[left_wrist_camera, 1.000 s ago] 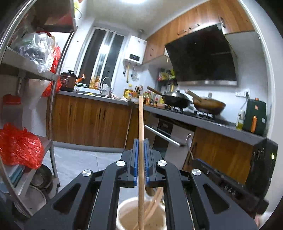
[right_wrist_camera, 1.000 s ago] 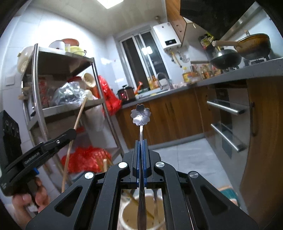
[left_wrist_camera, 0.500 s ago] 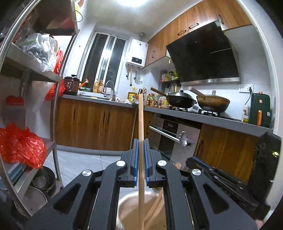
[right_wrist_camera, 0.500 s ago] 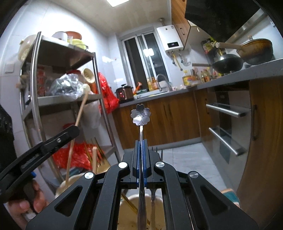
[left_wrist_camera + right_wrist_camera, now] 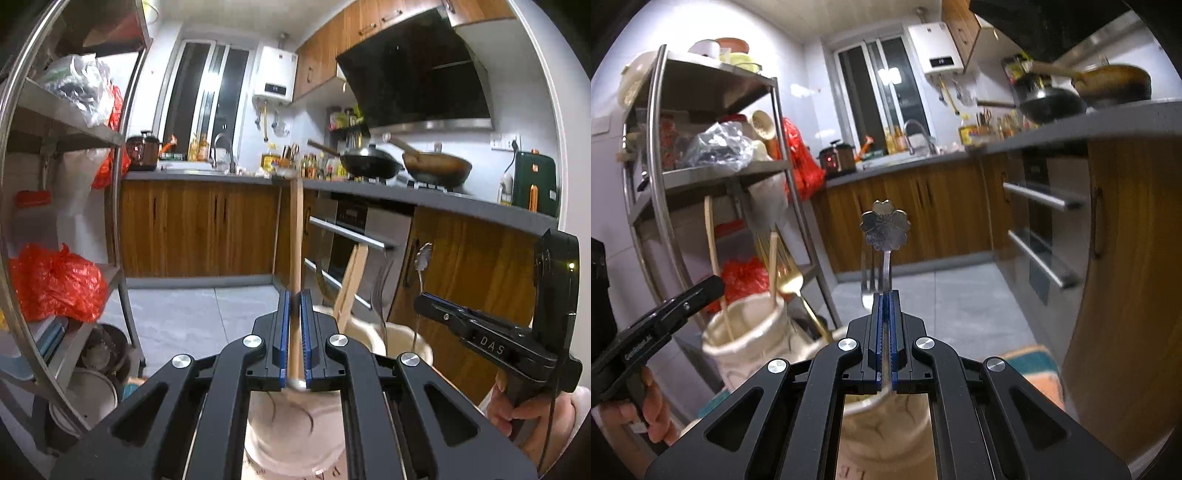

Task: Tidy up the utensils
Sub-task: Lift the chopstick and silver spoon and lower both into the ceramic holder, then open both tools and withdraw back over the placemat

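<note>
Left wrist view: the steel shelving rack [image 5: 74, 122] fills the left side, red plastic bags [image 5: 55, 284] on its shelves, and the wooden cabinets under the grey tabletop [image 5: 443, 201] run across the back, where a black wok [image 5: 371, 164] and a brown pan [image 5: 437, 170] sit on the stove. Below the tool stands a cream utensil holder [image 5: 291, 435], its mouth partly hidden by the black arms. The left tongs [image 5: 294, 343] are clenched on a wooden stick [image 5: 296, 236] that stands upright between the blue pads, its lower end just above the holder. A second wooden stick [image 5: 351, 284] leans out of the holder just to the right. At the right edge the right tongs [image 5: 428, 301] grip a thin metal spoon [image 5: 422, 258] with its scalloped head upward.

In the right wrist view those right tongs [image 5: 885, 332] are shut tight on the spoon's [image 5: 885, 225] handle, the flower-shaped bowl held upright above the pads. A silver fork [image 5: 868, 280] stands just behind it. To the left another cream holder [image 5: 750, 332] carries a gold fork [image 5: 788, 282] and pale sticks, beside the left tool.
</note>
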The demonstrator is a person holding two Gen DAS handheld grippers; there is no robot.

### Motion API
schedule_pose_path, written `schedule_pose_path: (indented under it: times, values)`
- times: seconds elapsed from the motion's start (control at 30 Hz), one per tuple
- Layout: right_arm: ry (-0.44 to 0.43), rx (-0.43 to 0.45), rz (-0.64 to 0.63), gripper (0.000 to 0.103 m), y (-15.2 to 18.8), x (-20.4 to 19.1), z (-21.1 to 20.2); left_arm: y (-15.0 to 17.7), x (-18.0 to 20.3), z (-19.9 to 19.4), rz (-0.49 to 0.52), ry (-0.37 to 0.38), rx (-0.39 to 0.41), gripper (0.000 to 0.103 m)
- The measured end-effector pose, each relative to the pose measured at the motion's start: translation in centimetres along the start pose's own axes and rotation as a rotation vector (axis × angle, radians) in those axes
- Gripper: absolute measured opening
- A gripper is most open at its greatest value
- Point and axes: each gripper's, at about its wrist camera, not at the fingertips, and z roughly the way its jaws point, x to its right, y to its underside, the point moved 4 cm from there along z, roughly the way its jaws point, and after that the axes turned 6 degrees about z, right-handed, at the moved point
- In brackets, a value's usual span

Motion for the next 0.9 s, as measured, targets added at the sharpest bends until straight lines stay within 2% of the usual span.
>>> schedule_pose_path:
  times: [0.23, 0.47, 0.57, 0.63, 0.73, 0.77, 0.8, 0.83, 0.9]
  values:
    - [0.011, -0.029, -0.046, 0.004, 1.0, -0.4, -0.1, 0.6, 0.3, 0.5, 0.030, -0.029, -0.031, 0.006]
    - [0.018, -0.031, -0.047, 0.006, 1.2, -0.3, -0.1, 0.3, -0.2, 0.2, 0.029, -0.053, -0.019, 0.007]
    - [0.010, -0.041, -0.030, 0.029, 1.4, -0.1, -0.1, 0.5, -0.5, 0.2, 0.018, -0.059, -0.025, 0.014]
    - [0.001, -0.041, -0.012, 0.030, 1.2, 0.1, -0.2, 0.4, -0.5, 0.1, 0.013, -0.065, -0.021, 0.024]
    - [0.003, -0.026, -0.005, 0.033, 1.0, 0.1, -0.6, 0.4, -0.5, -0.3, 0.018, -0.076, -0.007, 0.033]
    - [0.004, -0.020, -0.002, 0.038, 0.9, 0.1, -0.8, 0.4, -0.4, -0.5, 0.020, -0.081, -0.001, 0.036]
    - [0.005, -0.014, 0.001, 0.047, 0.8, 0.2, -1.1, 0.5, -0.5, -0.8, 0.020, -0.088, 0.004, 0.042]
    - [0.005, -0.009, 0.010, 0.051, 0.8, 0.3, -1.4, 0.5, -0.5, -1.0, 0.017, -0.092, 0.008, 0.049]
    - [0.008, -0.004, 0.027, 0.065, 0.6, 0.7, -1.9, 0.6, -0.5, -1.5, 0.008, -0.096, 0.011, 0.057]
